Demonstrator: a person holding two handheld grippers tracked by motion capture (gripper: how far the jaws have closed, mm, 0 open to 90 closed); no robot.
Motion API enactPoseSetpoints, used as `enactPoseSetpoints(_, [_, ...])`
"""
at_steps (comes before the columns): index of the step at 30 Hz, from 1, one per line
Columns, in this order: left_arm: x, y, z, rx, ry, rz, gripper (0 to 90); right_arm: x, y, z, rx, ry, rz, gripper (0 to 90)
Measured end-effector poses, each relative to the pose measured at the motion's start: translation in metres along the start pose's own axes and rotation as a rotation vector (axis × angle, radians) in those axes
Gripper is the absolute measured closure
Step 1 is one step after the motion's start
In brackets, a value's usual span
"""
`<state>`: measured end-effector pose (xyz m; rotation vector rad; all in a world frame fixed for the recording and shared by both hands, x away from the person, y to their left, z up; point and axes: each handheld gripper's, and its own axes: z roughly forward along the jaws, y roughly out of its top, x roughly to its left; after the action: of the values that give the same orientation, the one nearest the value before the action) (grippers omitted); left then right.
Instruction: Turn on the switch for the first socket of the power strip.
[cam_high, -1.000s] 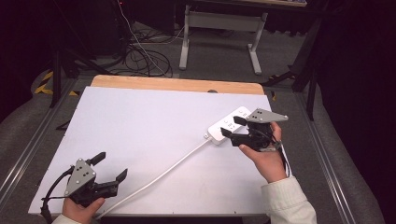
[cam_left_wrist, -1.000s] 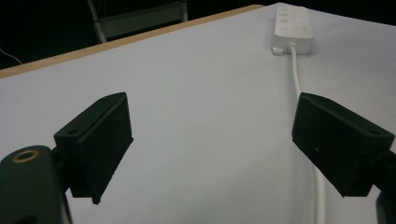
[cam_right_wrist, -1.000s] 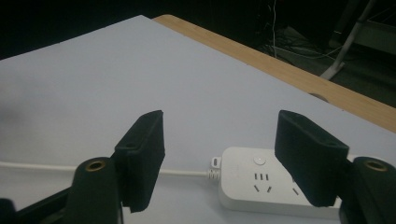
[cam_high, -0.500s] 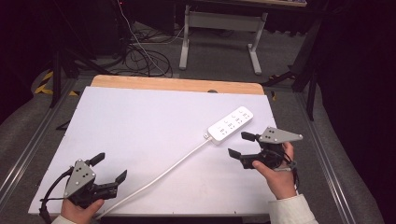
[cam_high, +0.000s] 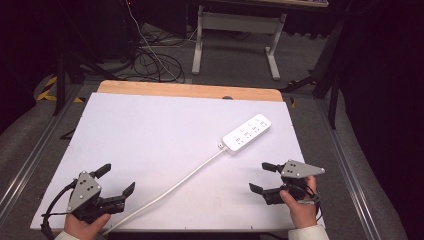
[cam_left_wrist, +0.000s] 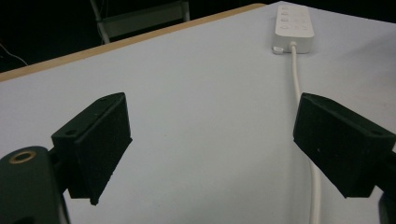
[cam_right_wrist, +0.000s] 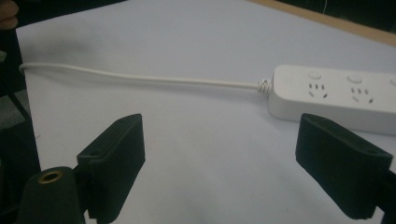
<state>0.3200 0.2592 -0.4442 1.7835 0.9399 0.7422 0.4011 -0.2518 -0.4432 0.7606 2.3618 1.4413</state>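
Currently both jaws wide, holding nothing: left gripper (cam_high: 116, 179) lower left, right gripper (cam_high: 262, 177) lower right, power strip (cam_high: 246, 133) right of centre.

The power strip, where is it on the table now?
In the high view the power strip lies on the right half of the white table, beyond the right gripper and apart from it, its cord trailing toward the left gripper.
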Motion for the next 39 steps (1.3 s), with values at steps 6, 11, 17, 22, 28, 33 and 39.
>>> enactPoseSetpoints(6, [0.000, -0.001, 0.000, -0.003, 0.005, 0.016, 11.9, 0.001, -0.013, 0.000, -0.007, 0.020, 0.040, 13.3])
enactPoseSetpoints(11, [0.000, -0.002, 0.000, 0.002, -0.003, 0.021, 11.9, 0.004, -0.030, 0.005, 0.011, 0.045, 0.072, 11.1])
enactPoseSetpoints(17, [0.000, -0.003, 0.001, 0.013, -0.001, 0.037, 11.7, 0.008, -0.042, 0.008, 0.059, 0.041, 0.096, 10.4])
enactPoseSetpoints(22, [0.000, -0.005, 0.000, 0.022, -0.006, 0.040, 11.7, 0.012, -0.047, 0.012, 0.107, 0.036, 0.088, 10.4])
enactPoseSetpoints(28, [-0.001, -0.007, 0.004, 0.034, -0.017, 0.021, 11.7, 0.014, -0.046, 0.019, 0.134, 0.017, 0.063, 10.4])
enactPoseSetpoints(33, [-0.001, -0.008, 0.006, 0.027, -0.024, 0.010, 11.7, 0.013, -0.043, 0.012, 0.080, -0.015, 0.041, 10.5])
enactPoseSetpoints(39, [-0.001, -0.007, 0.006, 0.018, -0.012, 0.032, 11.7, 0.012, -0.042, 0.007, 0.044, -0.028, 0.027, 10.4])
